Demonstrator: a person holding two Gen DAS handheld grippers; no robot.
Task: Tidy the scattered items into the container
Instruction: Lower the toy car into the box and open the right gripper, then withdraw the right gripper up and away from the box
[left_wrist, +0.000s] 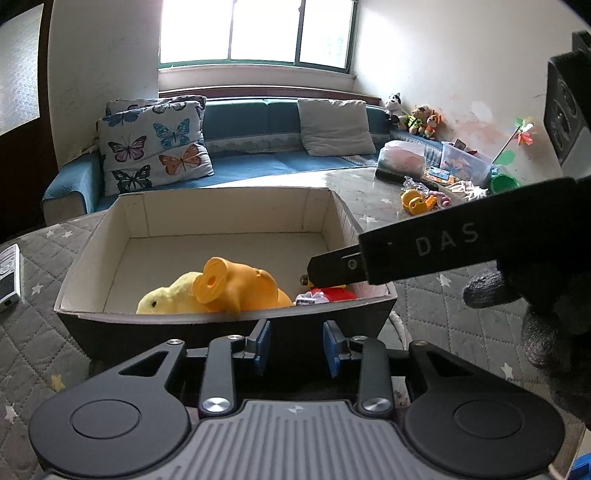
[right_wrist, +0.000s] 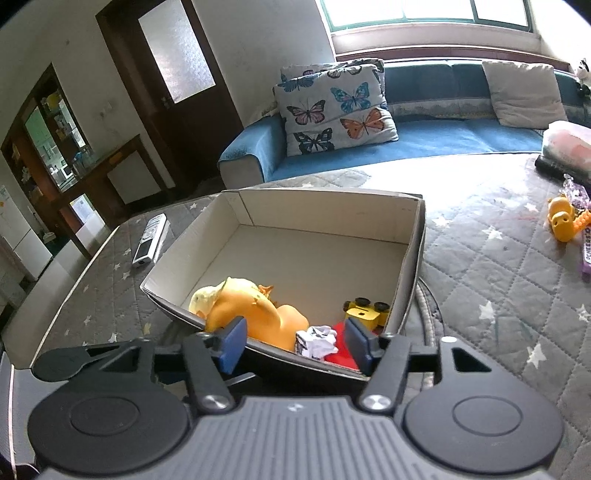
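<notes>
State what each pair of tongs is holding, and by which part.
Nothing is held. The left tongs and the right tongs both stand open and empty at the box.

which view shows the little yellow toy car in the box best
The right wrist view: the yellow toy car sits in plain sight in the box's near right corner. In the left wrist view the right gripper's arm covers that corner, so the car is practically hidden.
</notes>
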